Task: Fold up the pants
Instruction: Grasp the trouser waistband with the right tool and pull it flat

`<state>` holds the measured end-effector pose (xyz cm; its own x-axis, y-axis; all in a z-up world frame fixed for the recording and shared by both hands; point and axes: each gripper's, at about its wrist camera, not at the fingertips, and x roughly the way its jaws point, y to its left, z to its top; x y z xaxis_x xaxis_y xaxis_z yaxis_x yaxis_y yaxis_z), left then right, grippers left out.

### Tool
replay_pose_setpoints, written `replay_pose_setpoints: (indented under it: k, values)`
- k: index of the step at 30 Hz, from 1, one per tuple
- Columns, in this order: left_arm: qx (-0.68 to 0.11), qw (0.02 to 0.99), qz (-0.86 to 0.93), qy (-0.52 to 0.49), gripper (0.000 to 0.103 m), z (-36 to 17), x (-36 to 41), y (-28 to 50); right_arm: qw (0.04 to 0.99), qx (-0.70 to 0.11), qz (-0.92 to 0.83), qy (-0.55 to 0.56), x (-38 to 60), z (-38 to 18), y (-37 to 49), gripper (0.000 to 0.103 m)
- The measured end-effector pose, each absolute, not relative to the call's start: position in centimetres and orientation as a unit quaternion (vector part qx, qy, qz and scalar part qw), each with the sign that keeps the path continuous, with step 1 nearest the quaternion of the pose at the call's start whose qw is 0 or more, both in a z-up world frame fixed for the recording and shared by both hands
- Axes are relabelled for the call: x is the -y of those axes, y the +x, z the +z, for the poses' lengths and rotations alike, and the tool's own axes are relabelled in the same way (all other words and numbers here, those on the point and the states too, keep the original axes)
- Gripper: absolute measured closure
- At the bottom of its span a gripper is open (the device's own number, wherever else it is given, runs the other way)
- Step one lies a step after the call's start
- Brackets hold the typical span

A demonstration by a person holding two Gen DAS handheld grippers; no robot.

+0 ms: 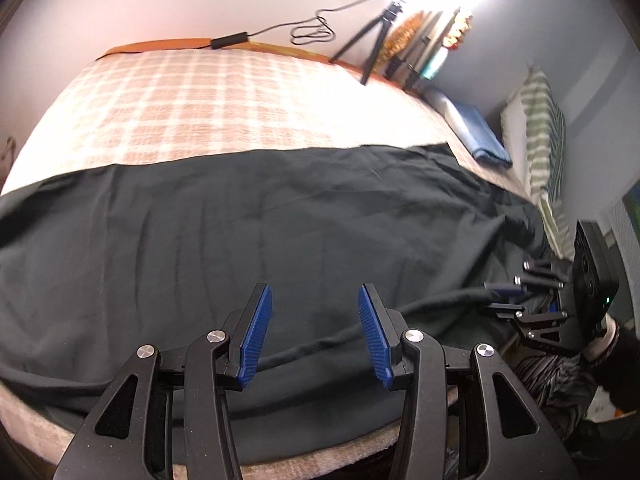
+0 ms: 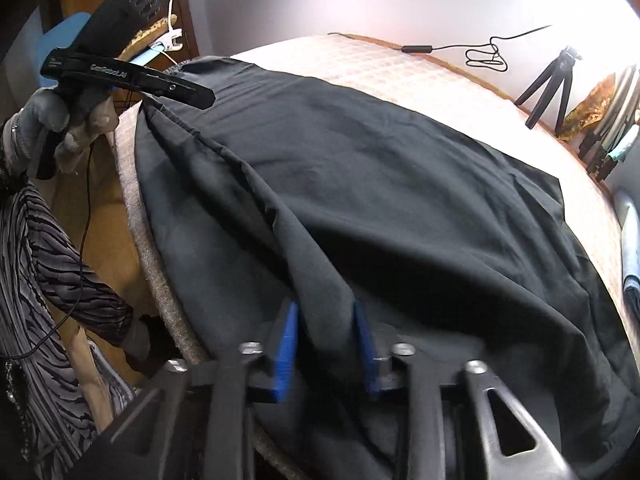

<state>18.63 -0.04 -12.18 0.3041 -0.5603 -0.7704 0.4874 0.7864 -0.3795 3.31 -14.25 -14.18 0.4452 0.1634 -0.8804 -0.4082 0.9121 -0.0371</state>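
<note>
The black pants [image 1: 256, 216] lie spread across the bed [image 1: 224, 100], near edge drooping over the front. The left gripper [image 1: 314, 328] hovers at 6 o'clock, fingers spread, with a raised fold between them but not gripped. The right gripper [image 2: 326, 340] has a ridge of cloth between its fingers; whether they pinch it, I cannot tell. To do this step well, close the left on that edge, then lift both together, keeping the cloth taut
</note>
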Motion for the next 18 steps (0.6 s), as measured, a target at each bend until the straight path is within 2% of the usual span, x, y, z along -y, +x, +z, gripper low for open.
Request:
replay_pose_setpoints:
  k: [3, 6, 8, 9, 11, 18]
  values:
    - [-0.485, 0.812, -0.320, -0.056, 0.059, -11.8, -0.9, 18.9, 0.843, -0.491, 0.191, -0.110, 14.1, -13.1, 2.0, 0.100]
    - [-0.480, 0.815, -0.319, -0.063, 0.059, -11.7, -1.5, 18.8, 0.835, -0.485, 0.229, -0.120, 13.4, -12.5, 0.1, 0.100]
    - [-0.486, 0.810, -0.322, -0.067, 0.059, -12.3, -1.5, 18.6, 0.824, -0.496, 0.247, -0.120, 13.0, -12.8, -0.7, 0.094]
    - [-0.491, 0.806, -0.324, -0.066, 0.059, -12.6, -1.3, 18.4, 0.823, -0.497, 0.245, -0.121, 13.0, -13.0, -0.9, 0.077]
    - [-0.497, 0.800, -0.331, -0.054, 0.059, -13.1, -0.5, 17.8, 0.832, -0.495, 0.223, -0.115, 13.8, -12.9, -1.0, 0.058]
    - [-0.476, 0.789, -0.388, -0.020, 0.059, -11.9, 4.8, 15.7, 0.877, -0.462, 0.135, 0.011, 22.7, -9.9, -0.9, 0.053]
